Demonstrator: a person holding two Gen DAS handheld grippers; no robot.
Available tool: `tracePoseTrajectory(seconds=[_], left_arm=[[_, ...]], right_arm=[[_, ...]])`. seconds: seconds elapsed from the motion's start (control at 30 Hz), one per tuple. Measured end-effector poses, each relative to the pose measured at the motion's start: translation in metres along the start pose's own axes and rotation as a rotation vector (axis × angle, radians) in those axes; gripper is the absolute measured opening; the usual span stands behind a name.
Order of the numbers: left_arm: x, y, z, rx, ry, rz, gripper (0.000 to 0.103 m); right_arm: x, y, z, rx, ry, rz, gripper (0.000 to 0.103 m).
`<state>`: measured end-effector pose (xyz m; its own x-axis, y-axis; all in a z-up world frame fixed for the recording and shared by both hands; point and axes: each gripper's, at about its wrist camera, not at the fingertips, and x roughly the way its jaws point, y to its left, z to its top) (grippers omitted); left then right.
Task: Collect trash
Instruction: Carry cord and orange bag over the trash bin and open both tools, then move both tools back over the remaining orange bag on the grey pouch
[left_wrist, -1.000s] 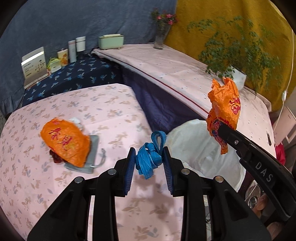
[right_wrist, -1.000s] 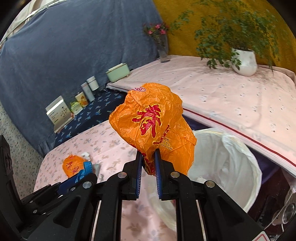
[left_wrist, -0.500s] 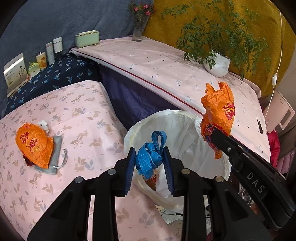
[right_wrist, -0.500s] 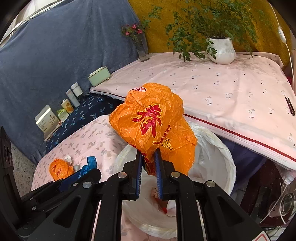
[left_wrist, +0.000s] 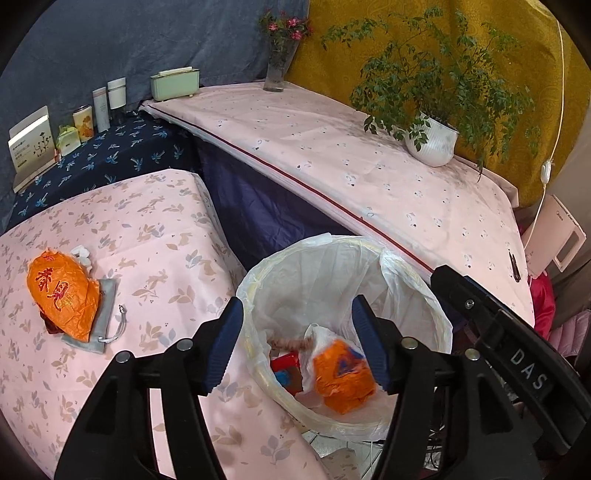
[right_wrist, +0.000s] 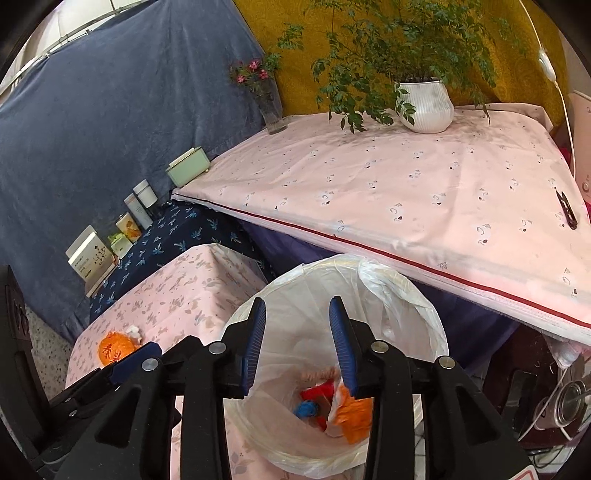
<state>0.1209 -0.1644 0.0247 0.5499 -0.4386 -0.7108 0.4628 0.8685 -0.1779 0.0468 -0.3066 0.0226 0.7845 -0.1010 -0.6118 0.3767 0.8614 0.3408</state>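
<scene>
A bin with a white liner (left_wrist: 321, 258) stands beside the floral pink table (left_wrist: 155, 236). My left gripper (left_wrist: 297, 314) hangs over the bin, its jaws opening with nothing between them. My right gripper (right_wrist: 297, 314) is also above the bin (right_wrist: 388, 288), jaws opening and empty. Inside the bin lie an orange bag (right_wrist: 351, 410), a blue strap (right_wrist: 306, 408) and red scraps. The dropped orange bag (left_wrist: 343, 380) shows in the left wrist view too. A second orange bag (left_wrist: 62, 299) rests on a grey pouch (left_wrist: 105, 306) on the table, with a white tissue (left_wrist: 81, 254) beside it.
A higher pink-covered surface (left_wrist: 332, 155) behind the bin carries a potted plant (left_wrist: 432, 144), a flower vase (left_wrist: 275, 74), a green box (left_wrist: 175, 83) and a black clip (right_wrist: 567, 208). Bottles and cartons (left_wrist: 99, 110) line the dark blue cloth at the back left.
Both grippers moved from the table side to above the bin, then opened. The blue strap left the left gripper and the orange bag left the right; both now lie in the bin.
</scene>
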Motion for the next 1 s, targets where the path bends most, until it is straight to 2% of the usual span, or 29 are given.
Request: tracePoseTrajectory(seconds=[0.37, 0.53, 1.0], left_arm=[[-0.012, 0.027, -0.002, -0.050, -0.013, 0.020, 0.058], [-0.019, 0.052, -0.008, -0.104, -0.013, 0.034, 0.058], [-0.045, 0.135, -0.027, -0.259, -0.017, 0.117, 0.060]], right_arm=[[-0.007, 0.023, -0.003, -0.044, -0.013, 0.009, 0.042], [-0.007, 0.039, -0.008, -0.067, -0.011, 0.019, 0.046], [0.004, 0.102, -0.035, -0.160, 0.046, 0.084, 0.048]])
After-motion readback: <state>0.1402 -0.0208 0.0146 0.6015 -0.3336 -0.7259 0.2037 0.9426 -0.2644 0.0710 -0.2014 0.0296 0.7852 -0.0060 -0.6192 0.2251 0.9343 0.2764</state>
